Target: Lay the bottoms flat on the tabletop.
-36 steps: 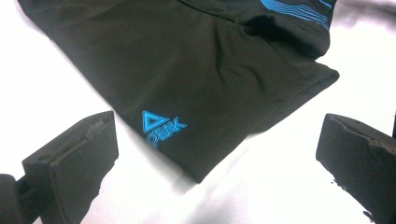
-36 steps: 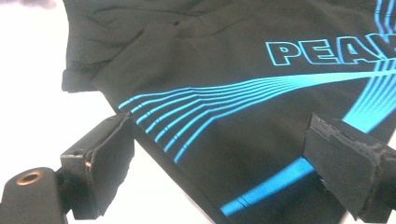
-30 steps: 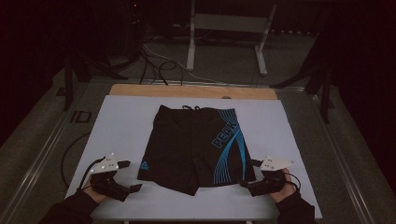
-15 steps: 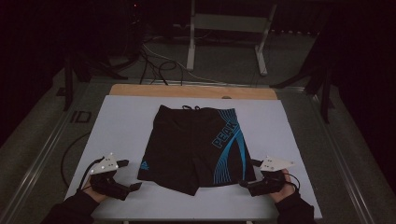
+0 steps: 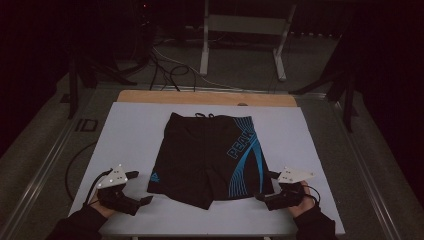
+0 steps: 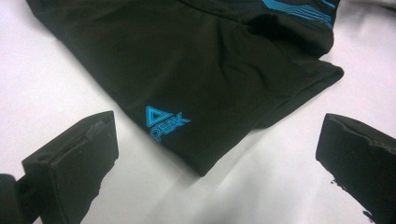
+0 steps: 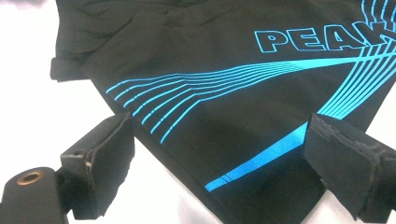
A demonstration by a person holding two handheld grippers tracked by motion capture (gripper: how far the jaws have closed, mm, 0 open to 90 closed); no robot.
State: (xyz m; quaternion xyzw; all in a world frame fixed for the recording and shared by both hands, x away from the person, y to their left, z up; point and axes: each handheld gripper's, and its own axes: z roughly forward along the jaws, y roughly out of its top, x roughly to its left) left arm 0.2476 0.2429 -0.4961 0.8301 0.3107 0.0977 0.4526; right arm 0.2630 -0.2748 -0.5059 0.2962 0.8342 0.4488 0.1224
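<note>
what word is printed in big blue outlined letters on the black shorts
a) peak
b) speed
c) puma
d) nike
a: the right gripper view shows PEAK in blue outline on the shorts, above the curved blue stripes; the high view shows the same lettering on the leg near the right gripper, whose jaws stand open at the hem.
</note>
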